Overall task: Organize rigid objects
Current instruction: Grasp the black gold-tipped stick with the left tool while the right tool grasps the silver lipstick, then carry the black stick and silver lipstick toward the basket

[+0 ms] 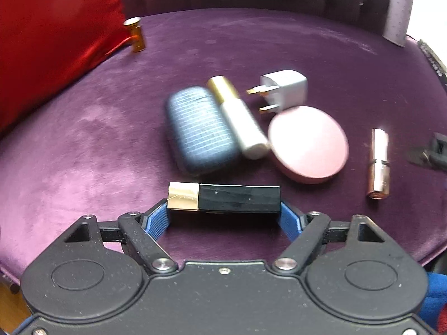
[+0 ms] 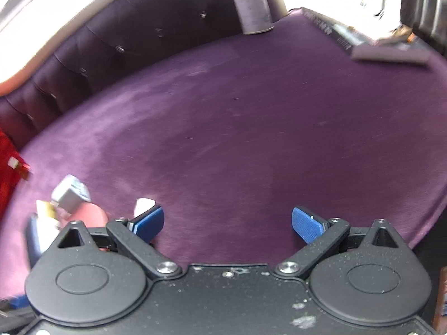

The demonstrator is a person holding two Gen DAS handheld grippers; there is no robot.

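My left gripper [image 1: 224, 217] is shut on a black box with a gold end [image 1: 223, 200], held crosswise by its two ends above the purple velvet seat [image 1: 83, 153]. Beyond it lie a blue case [image 1: 201, 129], a white tube with a gold cap [image 1: 237, 114], a white plug adapter [image 1: 285, 88], a pink round compact [image 1: 308, 143] and a rose-gold lipstick [image 1: 379, 163]. My right gripper [image 2: 227, 222] is open and empty over bare seat; the plug adapter [image 2: 69, 192] and the compact [image 2: 89, 213] show blurred at its left.
A red cushion [image 1: 56, 42] fills the far left, with a small gold bottle [image 1: 135, 35] beside it. A grey-lilac cylinder [image 2: 250, 2] stands at the back by the tufted backrest [image 2: 97, 42]. A dark flat box [image 2: 391, 53] lies at the far right edge.
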